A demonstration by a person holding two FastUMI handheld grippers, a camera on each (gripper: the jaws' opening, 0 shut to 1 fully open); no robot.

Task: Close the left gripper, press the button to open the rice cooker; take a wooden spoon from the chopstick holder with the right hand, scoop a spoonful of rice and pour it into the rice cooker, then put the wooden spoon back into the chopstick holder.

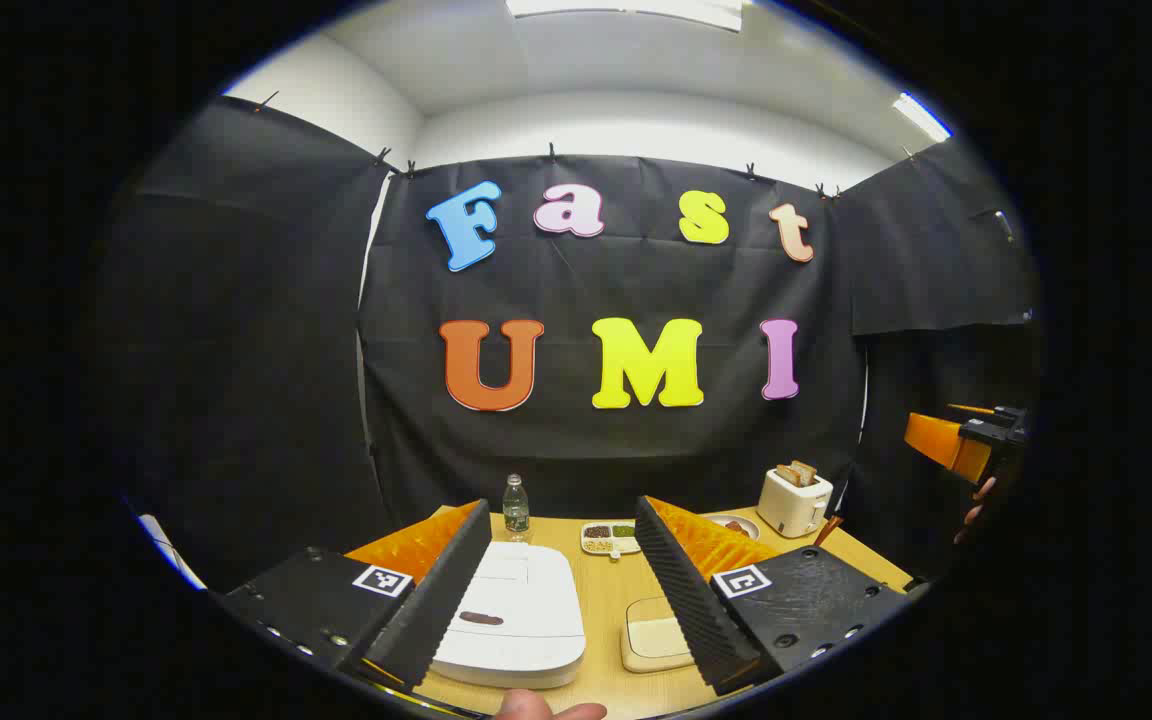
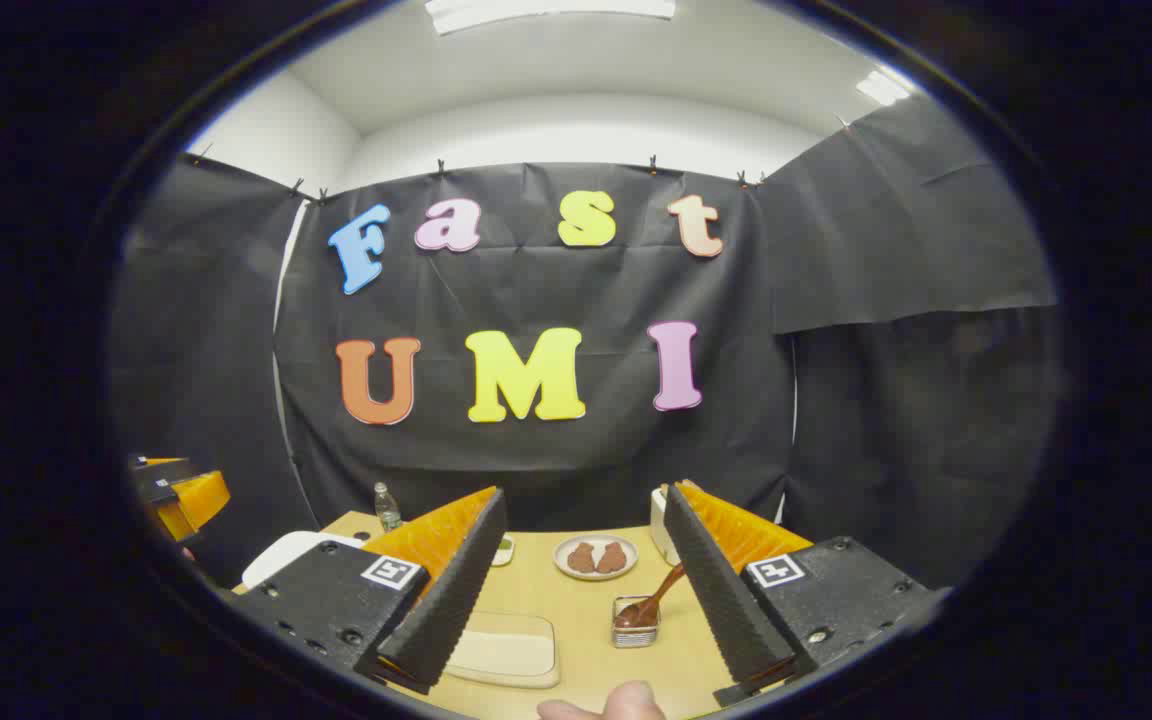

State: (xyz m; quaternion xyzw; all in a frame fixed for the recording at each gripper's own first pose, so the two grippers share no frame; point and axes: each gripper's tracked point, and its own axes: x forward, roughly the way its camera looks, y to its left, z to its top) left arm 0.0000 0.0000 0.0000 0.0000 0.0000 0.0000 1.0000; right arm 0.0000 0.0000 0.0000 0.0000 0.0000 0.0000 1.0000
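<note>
- The left gripper (image 1: 563, 560) hangs above the table (image 1: 604, 600) with its jaws spread wide and holding nothing; the rice cooker (image 1: 514, 612), lid down, lies between them.
- A flat rice tray (image 1: 654, 635) sits just right of the cooker.
- The right gripper (image 2: 586, 580) also has its jaws released and empty.
- The spoon (image 2: 648, 603) leans in the holder (image 2: 635, 622), to the right of the tray (image 2: 504, 648).
- A plate (image 2: 595, 556) lies behind the holder.

White rice cooker (image 1: 514, 612) shut; wooden spoon (image 2: 648, 600) in holder (image 2: 634, 622)
</note>
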